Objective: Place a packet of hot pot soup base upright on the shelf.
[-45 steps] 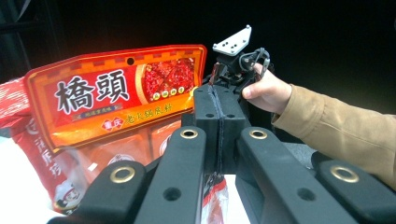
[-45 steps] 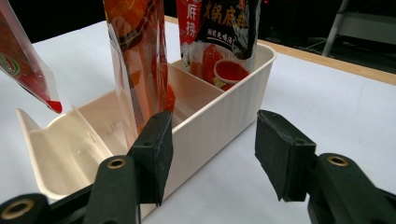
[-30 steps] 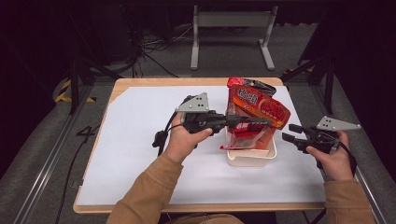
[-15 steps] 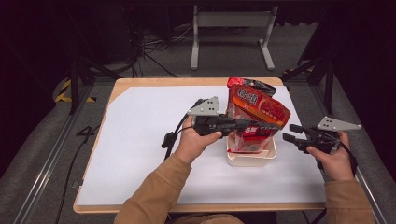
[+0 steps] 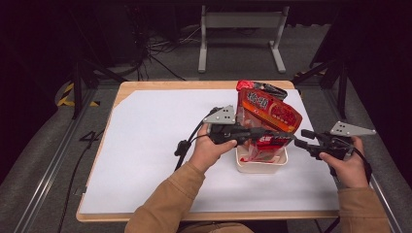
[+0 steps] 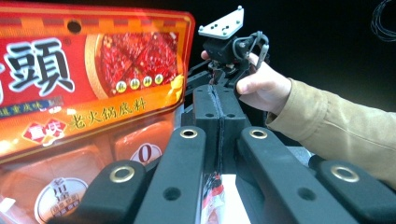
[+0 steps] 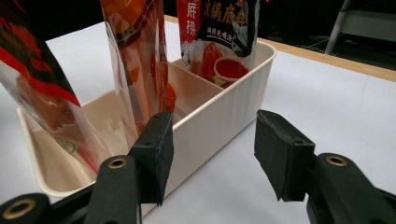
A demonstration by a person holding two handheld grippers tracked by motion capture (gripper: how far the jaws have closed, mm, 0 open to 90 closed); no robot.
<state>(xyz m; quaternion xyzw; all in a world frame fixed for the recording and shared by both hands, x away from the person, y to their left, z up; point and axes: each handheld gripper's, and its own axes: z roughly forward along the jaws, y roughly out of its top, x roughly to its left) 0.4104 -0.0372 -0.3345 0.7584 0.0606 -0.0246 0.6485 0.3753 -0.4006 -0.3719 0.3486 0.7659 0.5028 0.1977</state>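
Note:
A cream divided container (image 5: 260, 167) stands on the white sheet with red sauce pouches upright in it. My left gripper (image 5: 287, 135) reaches over it from the left. In the left gripper view its pads (image 6: 217, 112) are pressed together, and a thin red pouch (image 6: 212, 198) hangs edge-on beneath them. A large red-orange pouch (image 6: 88, 93) stands right beside the jaws. My right gripper (image 5: 300, 138) hovers just right of the container, open. In the right gripper view the container wall (image 7: 224, 116) lies between its fingers, and the hanging pouch (image 7: 140, 65) dips into the middle compartment.
A red and black pouch (image 7: 215, 32) fills the far compartment, and another pouch (image 7: 42, 88) leans in the near one. The white sheet (image 5: 150, 145) covers most of the wooden table (image 5: 160, 86). The left gripper's cable (image 5: 187, 143) trails over the sheet.
My left gripper has moved to the right, bringing its jaws and the thin pouch over the container. The right gripper has stayed where it was, open.

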